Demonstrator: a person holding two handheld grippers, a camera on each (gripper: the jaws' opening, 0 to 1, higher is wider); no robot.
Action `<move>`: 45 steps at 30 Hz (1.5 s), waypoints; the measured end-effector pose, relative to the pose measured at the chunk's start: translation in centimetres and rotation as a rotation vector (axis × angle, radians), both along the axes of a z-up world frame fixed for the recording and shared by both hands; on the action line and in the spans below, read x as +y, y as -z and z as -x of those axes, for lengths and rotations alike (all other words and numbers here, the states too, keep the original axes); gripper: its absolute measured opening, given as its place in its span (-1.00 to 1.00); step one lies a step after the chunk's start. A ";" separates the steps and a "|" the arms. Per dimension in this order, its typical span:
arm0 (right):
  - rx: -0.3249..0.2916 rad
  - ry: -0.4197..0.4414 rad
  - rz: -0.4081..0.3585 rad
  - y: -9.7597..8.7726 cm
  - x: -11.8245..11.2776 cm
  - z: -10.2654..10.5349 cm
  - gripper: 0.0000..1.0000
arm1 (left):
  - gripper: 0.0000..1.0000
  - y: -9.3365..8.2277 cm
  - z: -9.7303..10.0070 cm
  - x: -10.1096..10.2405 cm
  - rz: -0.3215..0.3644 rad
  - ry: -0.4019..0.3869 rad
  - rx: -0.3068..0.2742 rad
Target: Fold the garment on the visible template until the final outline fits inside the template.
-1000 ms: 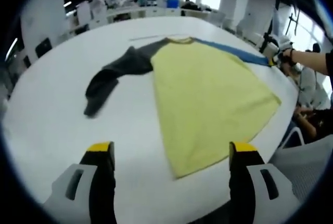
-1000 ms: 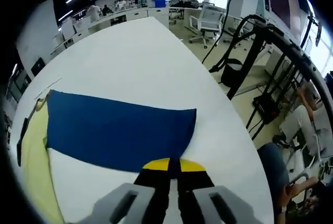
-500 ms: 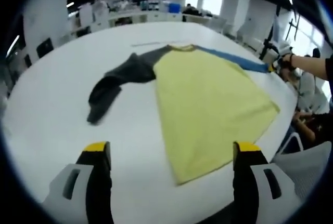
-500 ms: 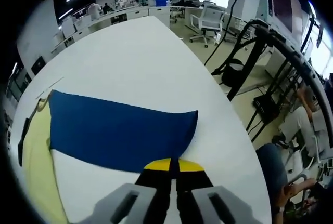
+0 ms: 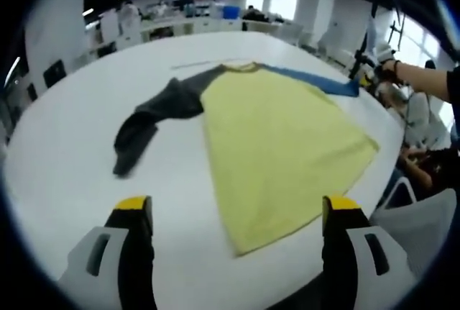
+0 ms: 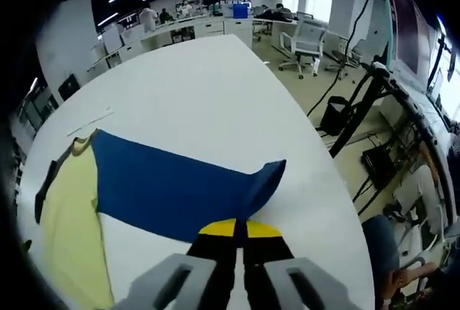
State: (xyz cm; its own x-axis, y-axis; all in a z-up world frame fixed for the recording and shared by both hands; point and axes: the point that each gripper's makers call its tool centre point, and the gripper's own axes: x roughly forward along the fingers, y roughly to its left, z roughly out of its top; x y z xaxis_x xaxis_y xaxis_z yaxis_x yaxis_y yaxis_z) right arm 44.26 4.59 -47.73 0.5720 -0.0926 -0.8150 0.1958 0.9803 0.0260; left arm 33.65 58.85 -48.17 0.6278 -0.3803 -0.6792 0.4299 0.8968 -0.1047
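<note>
Garment (image 5: 280,137) is lying flat on the white table (image 5: 65,152), yellow body (image 6: 68,231) spread wide. Grey sleeve (image 5: 154,112) is trailing out from the collar, crumpled. Blue sleeve (image 6: 172,188) is stretching away on the other side of the body, its cuff end lifting and curling.

Right gripper (image 6: 235,229) is sitting at that cuff, yellow tips pressed together, clamping the blue fabric edge. In the left gripper view it is showing small at the far end of the blue sleeve (image 5: 316,80), beside a person's hand (image 5: 388,69).

Left gripper (image 5: 237,213) is hovering near the yellow hem, jaws spread wide, gripping nothing.

Progress, as judged: barely started. First sleeve fold is just beginning; grey sleeve and body folds are left. A thin line (image 6: 90,121) on the table past the collar; cannot tell if it is the template.
</note>
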 end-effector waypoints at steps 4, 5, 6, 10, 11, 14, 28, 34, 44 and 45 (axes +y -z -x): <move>-0.017 -0.042 -0.012 -0.7 1.4 -1.1 -1.00 | 0.89 -0.3 0.0 -0.1 -0.004 0.015 -0.008; -0.021 -0.061 -0.015 -0.9 2.1 -1.4 -1.00 | 0.89 -0.3 0.0 -0.1 -0.008 0.022 -0.009; -0.022 -0.073 -0.016 -1.1 2.6 -1.7 -1.00 | 0.89 -0.3 0.0 -0.1 -0.009 0.029 -0.007; -0.026 -0.122 -0.027 -1.7 4.2 -2.9 -1.00 | 0.89 -0.4 0.0 0.0 -0.014 0.041 -0.004; -0.027 -0.132 -0.028 -1.8 4.6 -3.1 -1.00 | 0.89 -0.5 -0.1 0.0 -0.011 0.042 -0.014; -0.034 -0.169 -0.035 -2.5 6.1 -3.9 -1.00 | 0.89 -1.1 -0.3 -0.1 0.002 0.055 -0.045; -0.043 -0.309 -0.062 -3.9 12.8 -5.6 -1.00 | 0.91 -1.5 -0.2 -0.4 0.000 0.092 -0.076; -0.054 -0.376 -0.070 -4.3 16.1 -6.2 -1.00 | 0.89 -1.8 -0.3 -0.7 0.008 0.110 -0.083; -0.052 -0.486 -0.053 -4.7 20.3 -6.7 -1.00 | 0.90 -1.6 -0.4 -0.9 0.004 0.124 -0.079; -0.052 -0.493 -0.052 -4.7 20.7 -6.7 -1.00 | 0.90 -1.5 -0.4 -0.9 0.004 0.125 -0.078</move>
